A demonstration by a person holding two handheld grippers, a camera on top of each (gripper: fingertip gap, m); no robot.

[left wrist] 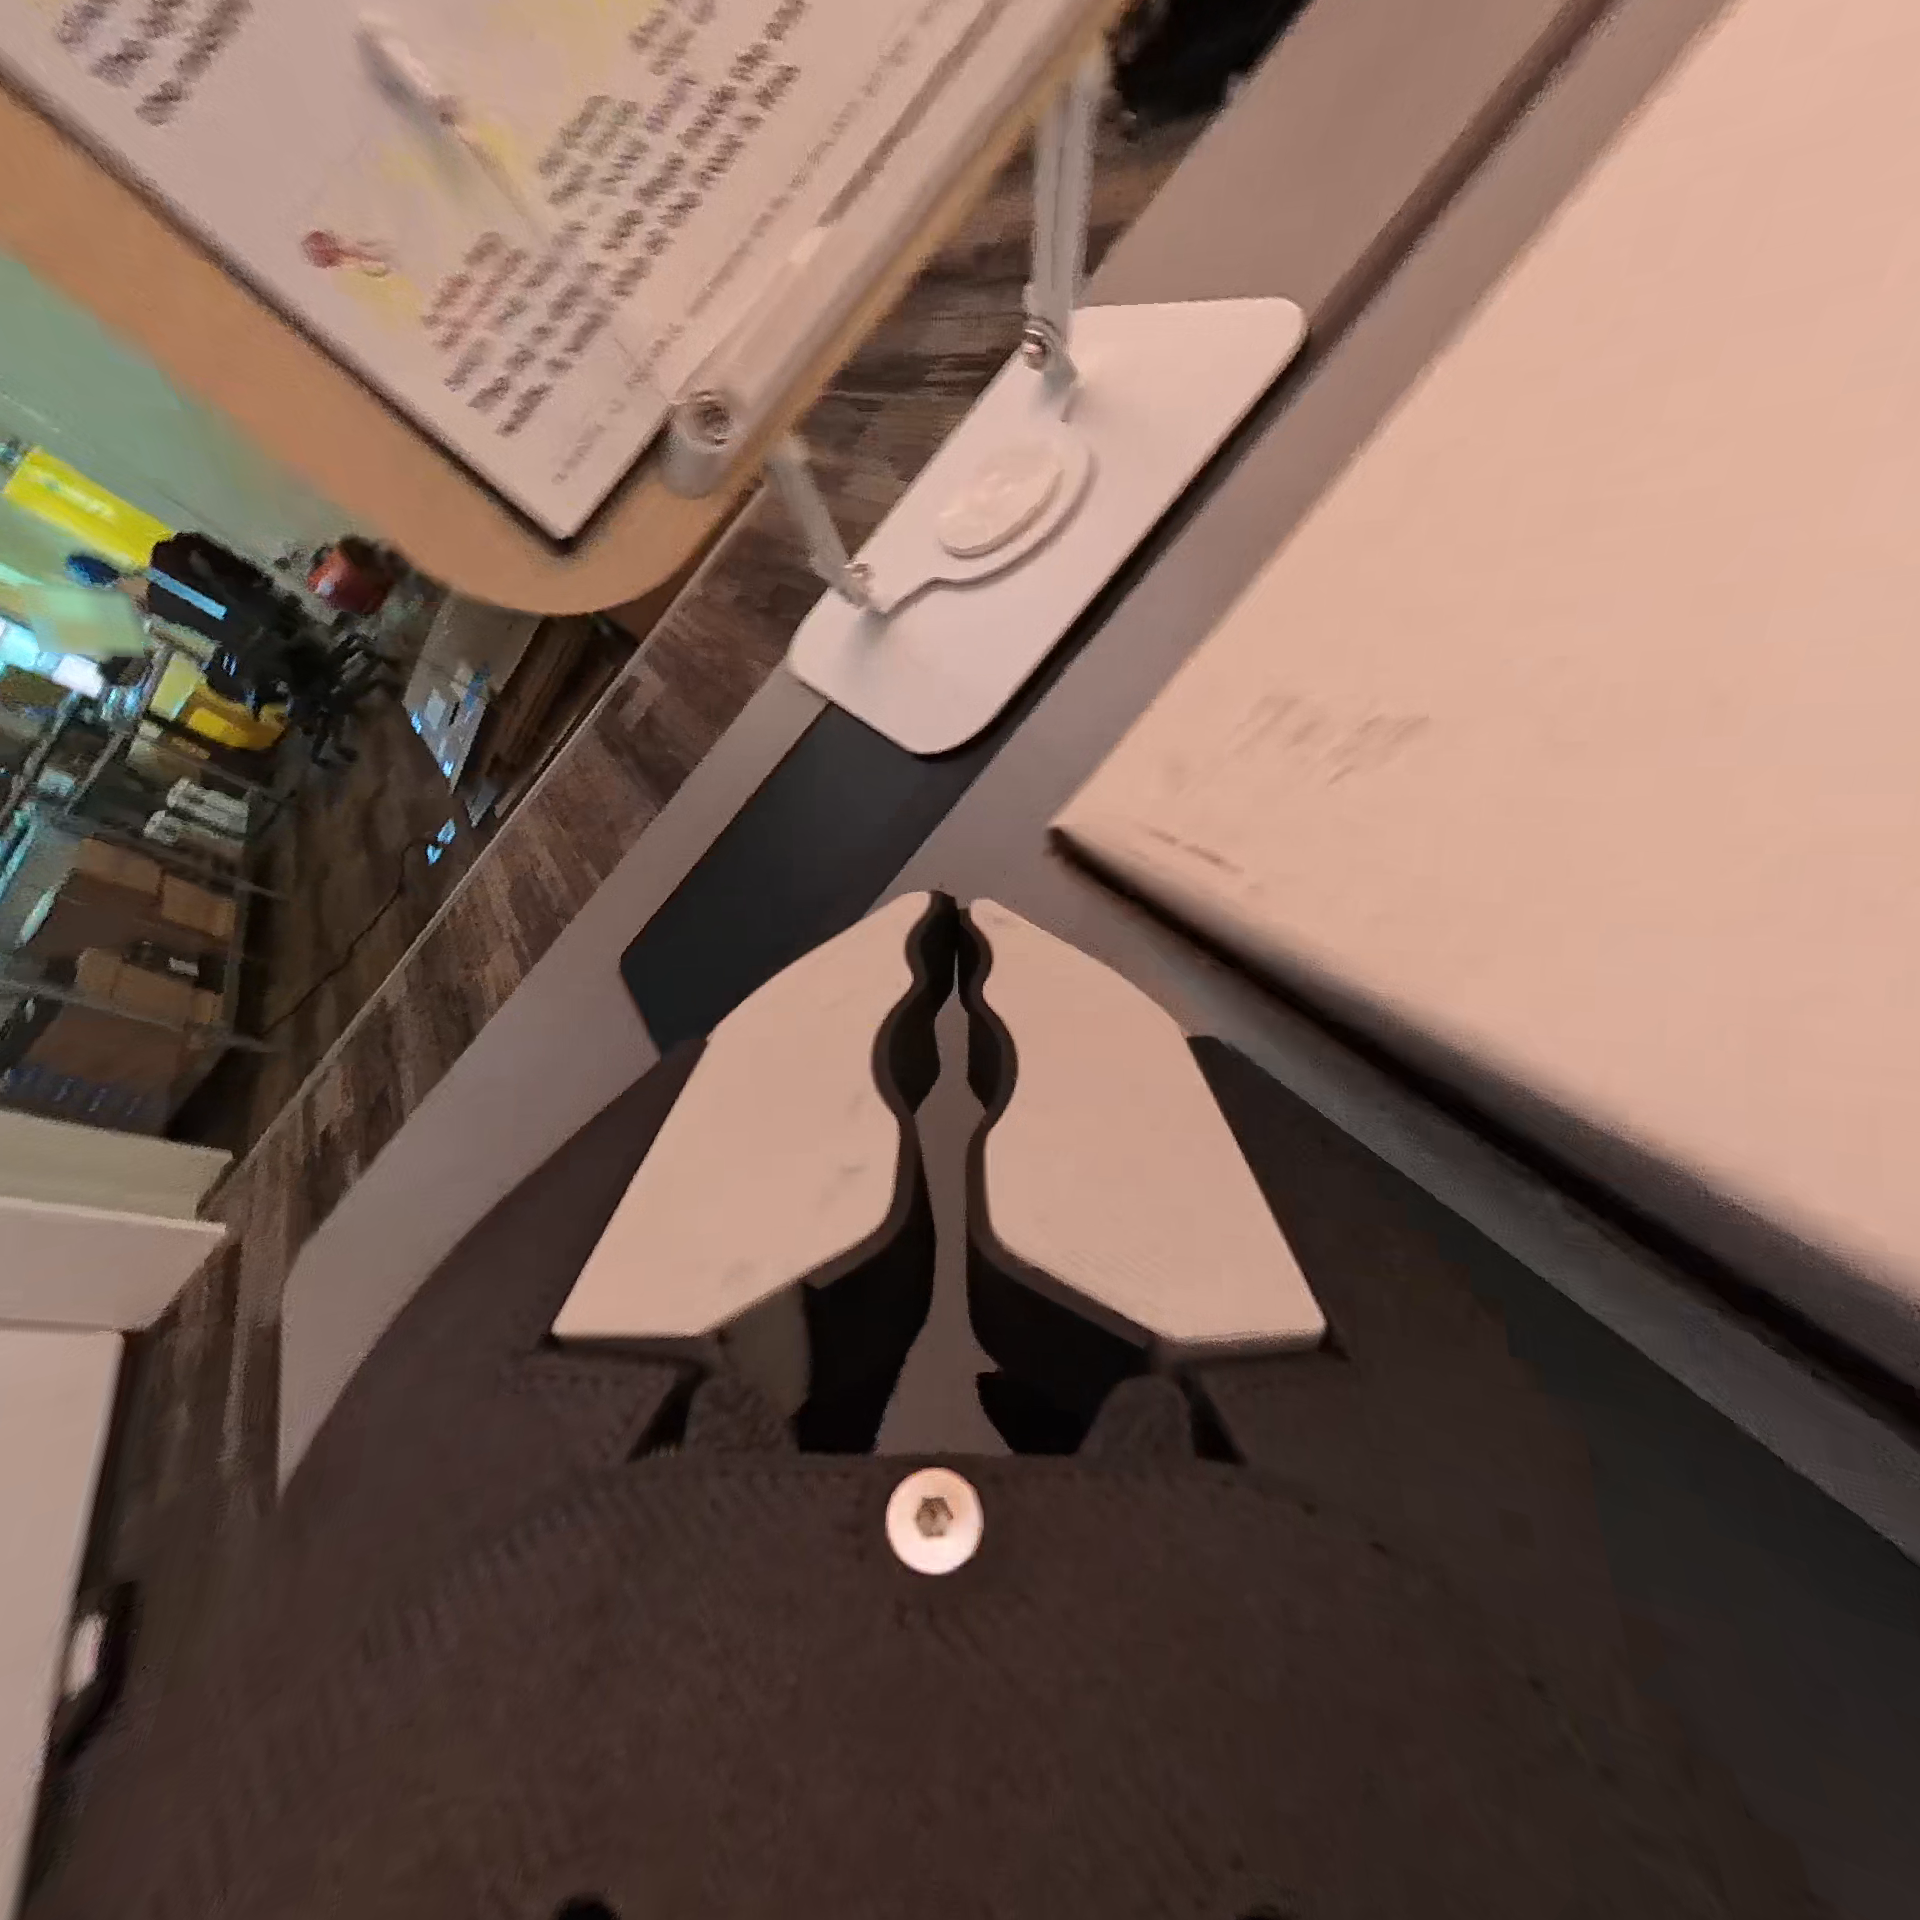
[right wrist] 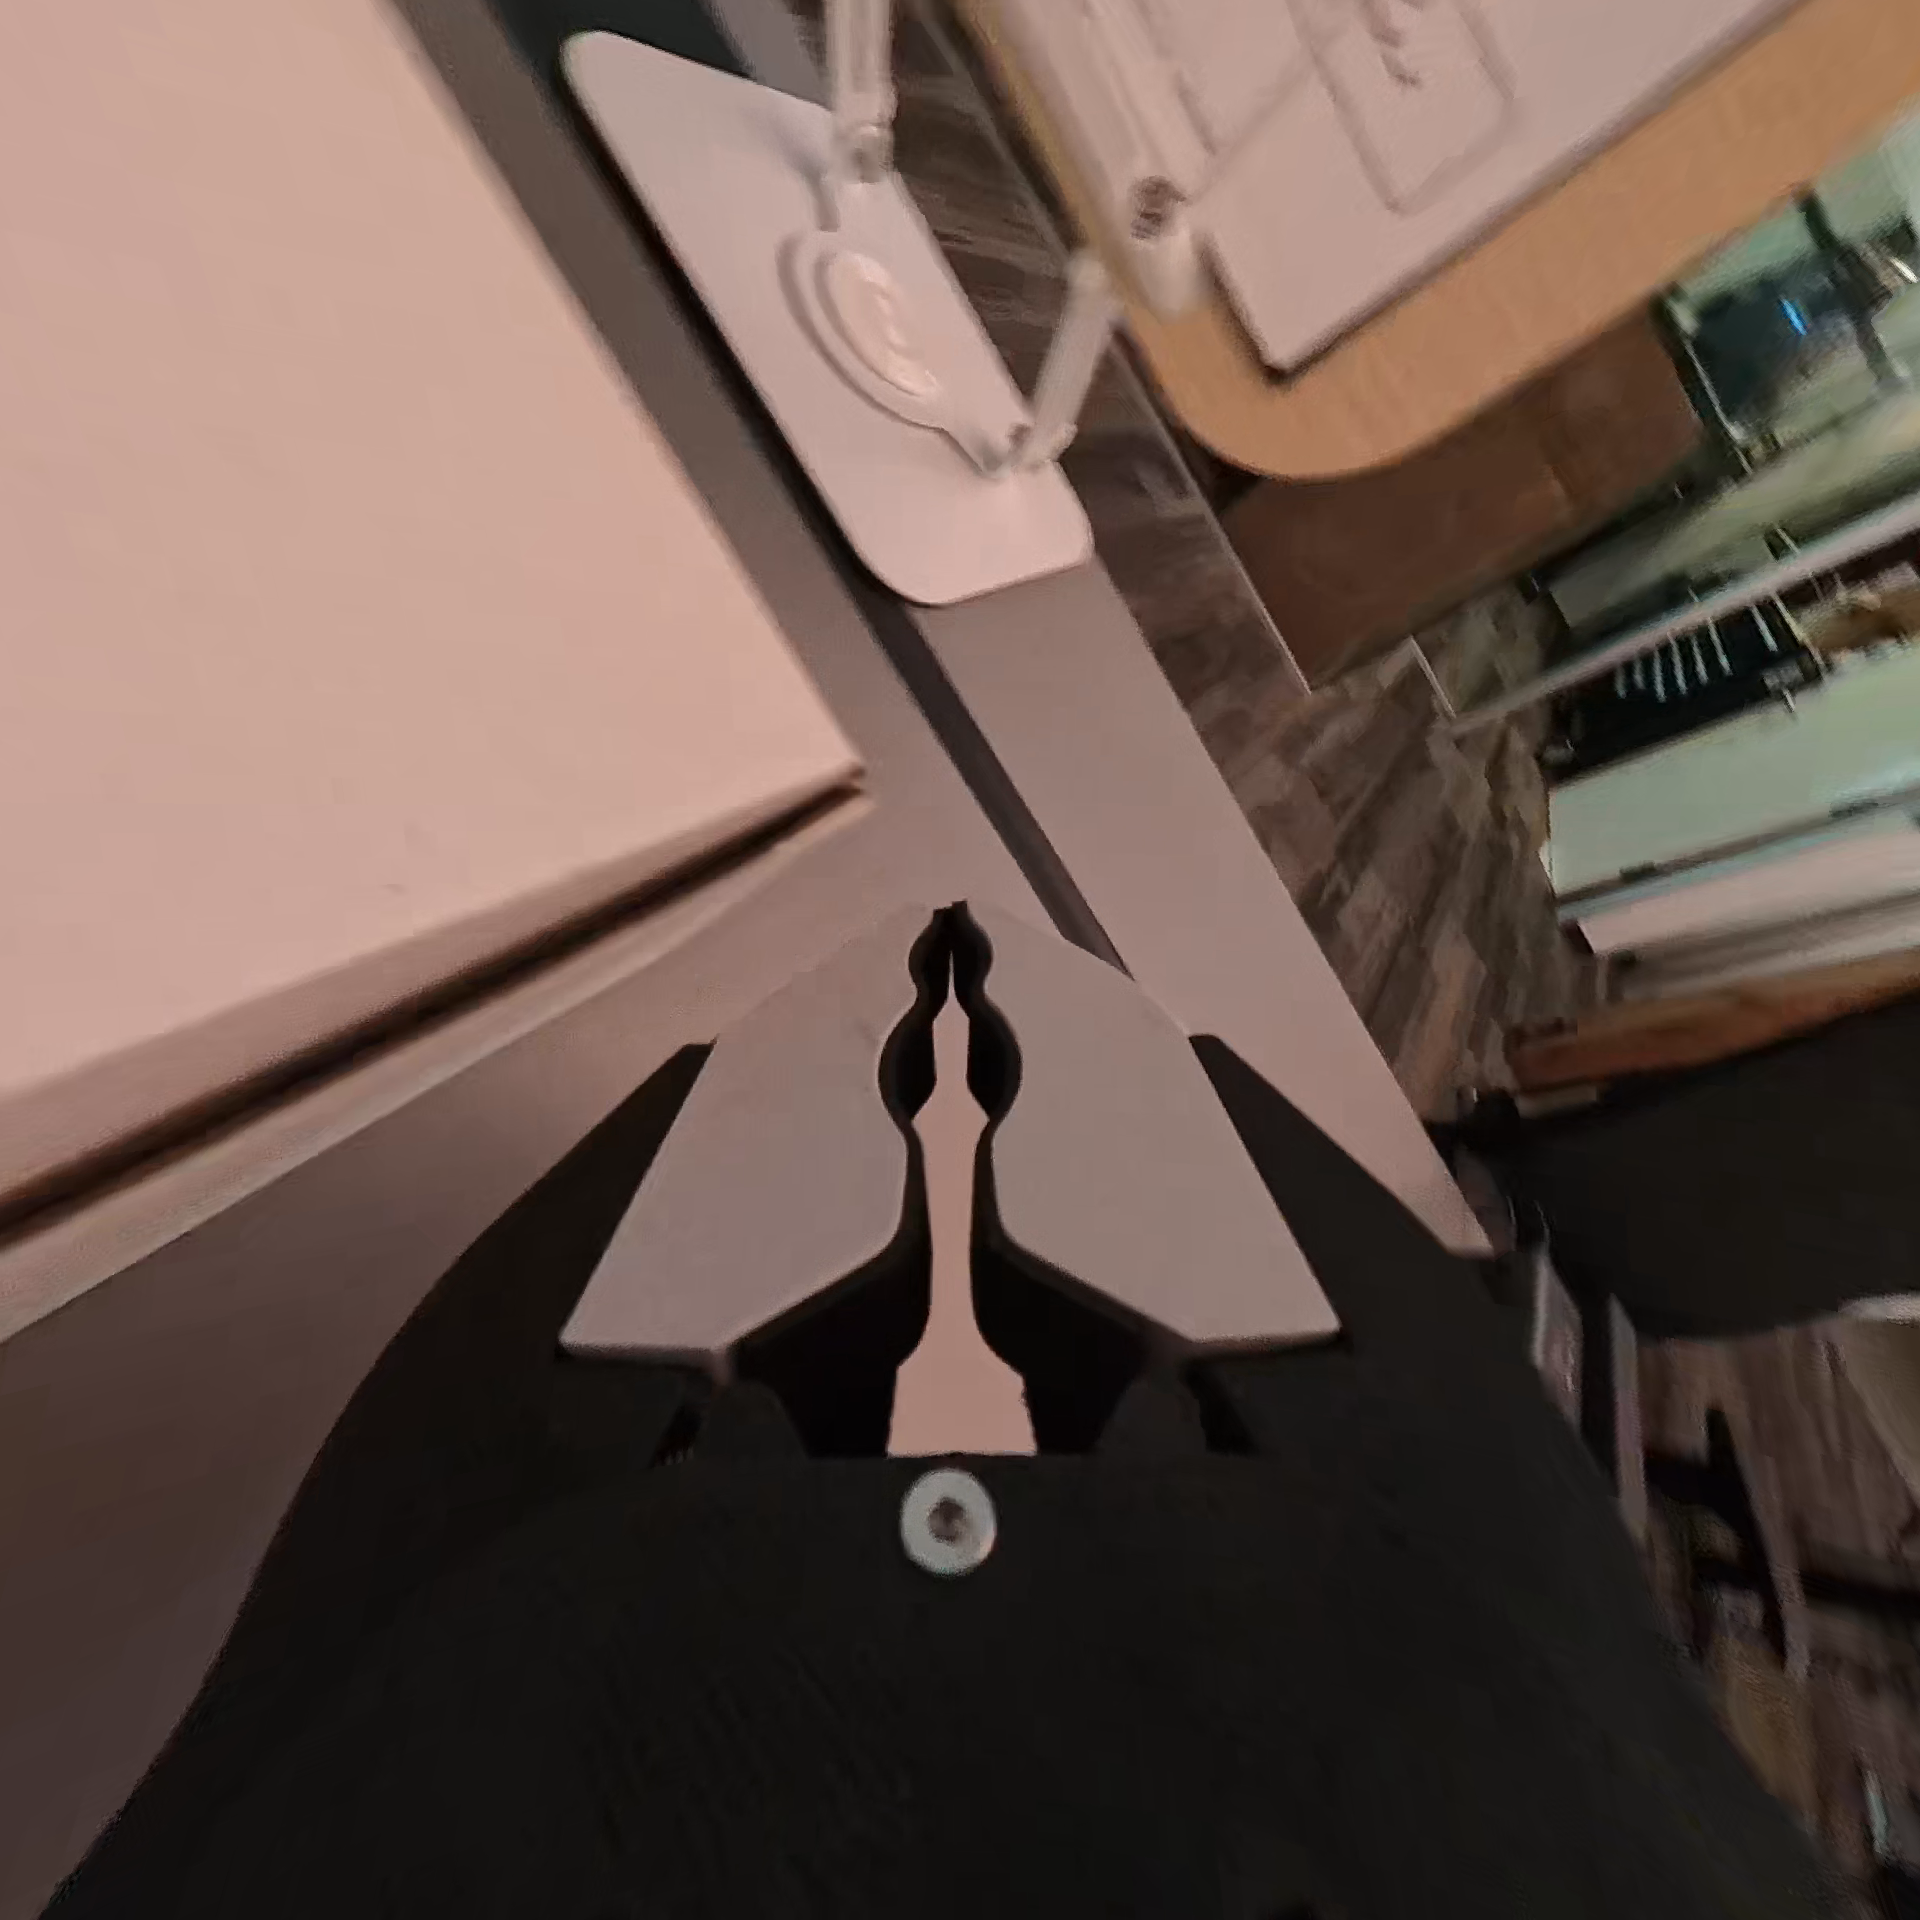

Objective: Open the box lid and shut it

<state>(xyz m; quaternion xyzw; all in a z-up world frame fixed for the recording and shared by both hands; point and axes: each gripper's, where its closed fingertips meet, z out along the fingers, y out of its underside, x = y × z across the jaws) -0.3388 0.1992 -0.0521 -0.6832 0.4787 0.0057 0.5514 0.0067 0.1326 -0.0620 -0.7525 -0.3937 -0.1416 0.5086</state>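
Note:
A large pale cardboard box point(left wrist: 1538, 644) with its flat lid down fills the right of the tilted left wrist view. It also fills the left of the right wrist view point(right wrist: 343, 499). A dark seam runs under the lid edge in both views. My left gripper point(left wrist: 954, 914) is shut and empty, its tips just left of the box's near corner, not touching it. My right gripper point(right wrist: 954, 920) is shut and empty, its tips just right of the box's corner. Both hover over the grey table.
A white stand base point(left wrist: 1049, 520) with thin legs sits at the table's far edge, beyond the box; it shows too in the right wrist view point(right wrist: 862, 343). It holds a printed board point(left wrist: 499, 208). The table edge point(right wrist: 1247, 935) drops to a wood-pattern floor. Shelves stand far off.

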